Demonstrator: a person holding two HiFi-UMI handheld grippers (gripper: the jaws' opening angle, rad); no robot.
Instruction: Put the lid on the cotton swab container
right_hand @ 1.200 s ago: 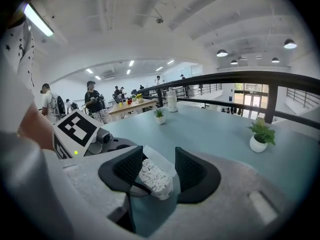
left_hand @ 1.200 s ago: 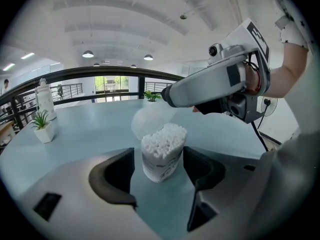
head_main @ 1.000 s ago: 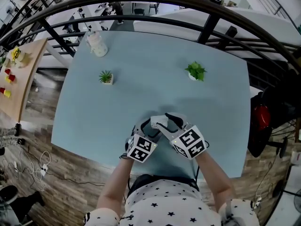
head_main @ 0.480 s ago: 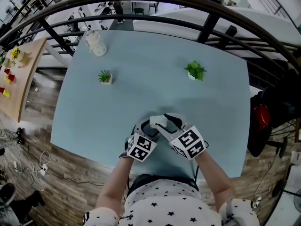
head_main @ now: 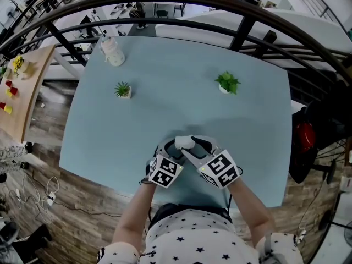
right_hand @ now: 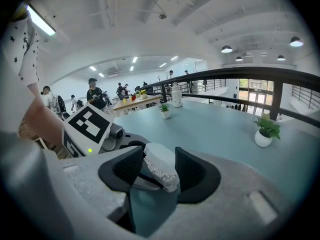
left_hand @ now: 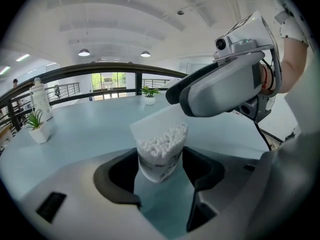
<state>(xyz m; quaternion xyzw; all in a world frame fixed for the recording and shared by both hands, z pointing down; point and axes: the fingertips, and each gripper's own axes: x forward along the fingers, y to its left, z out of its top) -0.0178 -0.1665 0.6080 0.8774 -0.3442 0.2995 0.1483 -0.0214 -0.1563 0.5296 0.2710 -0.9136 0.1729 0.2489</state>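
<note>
Near table (head_main: 165,81) edge: left gripper (left_hand: 162,178) pinches container (left_hand: 159,154)
Right gripper (right_hand: 158,181): pinches lid (right_hand: 161,156)
Tip: square lid over rim, press evenly

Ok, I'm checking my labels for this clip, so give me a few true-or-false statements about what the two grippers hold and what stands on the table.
1. The left gripper grips the clear container of white cotton swabs. True.
2. The right gripper is empty. False: its jaws are on the translucent white lid.
3. Two small potted green plants stand on the pale blue table. True.
4. The lid sits flat and shut on the container. False: it is tilted, and the swab tips show beneath it.
5. The white bottle stands beside the grippers. False: it is at the table's far left corner.
</note>
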